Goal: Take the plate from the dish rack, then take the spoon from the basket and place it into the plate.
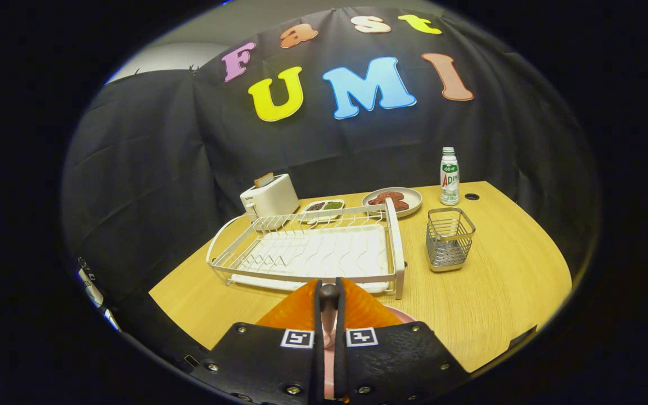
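Observation:
My gripper (328, 298) is shut on the spoon (328, 292), whose dark handle end sticks up between the fingertips. Its bowl is hidden below the fingers. Right under the gripper lies a pink plate (400, 314) on the table, in front of the dish rack; I see only a sliver of its rim beside the right finger and a strip through the slit between the fingers. The white wire dish rack (307, 250) just beyond the fingers holds no dishes. The metal wire basket (449, 239) stands to the right of the rack with nothing in it.
Behind the rack stand a white toaster (270, 197), a small two-part dish (324, 206) and a plate of brown food (392, 200). A bottle (449, 176) stands behind the basket. The wooden table (498, 292) has bare room on the right.

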Motion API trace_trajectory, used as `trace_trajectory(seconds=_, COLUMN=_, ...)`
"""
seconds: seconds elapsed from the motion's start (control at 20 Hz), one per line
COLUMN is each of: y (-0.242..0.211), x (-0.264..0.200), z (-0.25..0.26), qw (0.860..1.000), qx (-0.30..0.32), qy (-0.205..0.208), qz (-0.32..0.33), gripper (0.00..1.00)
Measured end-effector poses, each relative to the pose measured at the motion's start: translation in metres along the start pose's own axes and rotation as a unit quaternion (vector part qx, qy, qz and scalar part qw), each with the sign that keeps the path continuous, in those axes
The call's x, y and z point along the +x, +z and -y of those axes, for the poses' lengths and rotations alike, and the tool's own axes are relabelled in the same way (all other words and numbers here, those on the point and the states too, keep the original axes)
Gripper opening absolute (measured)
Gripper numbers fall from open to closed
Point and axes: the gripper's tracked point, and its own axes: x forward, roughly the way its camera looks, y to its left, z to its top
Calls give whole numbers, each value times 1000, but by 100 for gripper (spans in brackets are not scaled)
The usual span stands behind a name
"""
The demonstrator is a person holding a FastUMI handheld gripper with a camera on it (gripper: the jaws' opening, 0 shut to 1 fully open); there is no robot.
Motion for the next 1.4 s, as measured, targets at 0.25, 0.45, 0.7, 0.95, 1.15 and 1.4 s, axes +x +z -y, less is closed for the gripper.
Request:
trace_trajectory(seconds=0.25, y=0, x=-4, z=14, qw=1000, qx=-2, qy=10, qz=-9, gripper=9)
trace_trajectory(seconds=0.45, y=-10, x=-9, z=30, qw=1000, qx=-20, qy=5, qz=-21, gripper=19)
trace_trajectory(seconds=0.7, y=-21, x=-13, z=52, qw=999, qx=-8, qy=-3, qz=-39, gripper=24)
trace_trajectory(seconds=0.95, y=-13, x=-22, z=76, qw=998, qx=-29, qy=-48, qz=-35, gripper=32)
trace_trajectory(seconds=1.15, y=-3, x=-25, z=82, qw=997, qx=-48, qy=-44, qz=-34, gripper=33)
trace_trajectory(seconds=1.4, y=19, x=-29, z=82, qw=997, qx=-67, qy=-45, qz=-15, gripper=33)
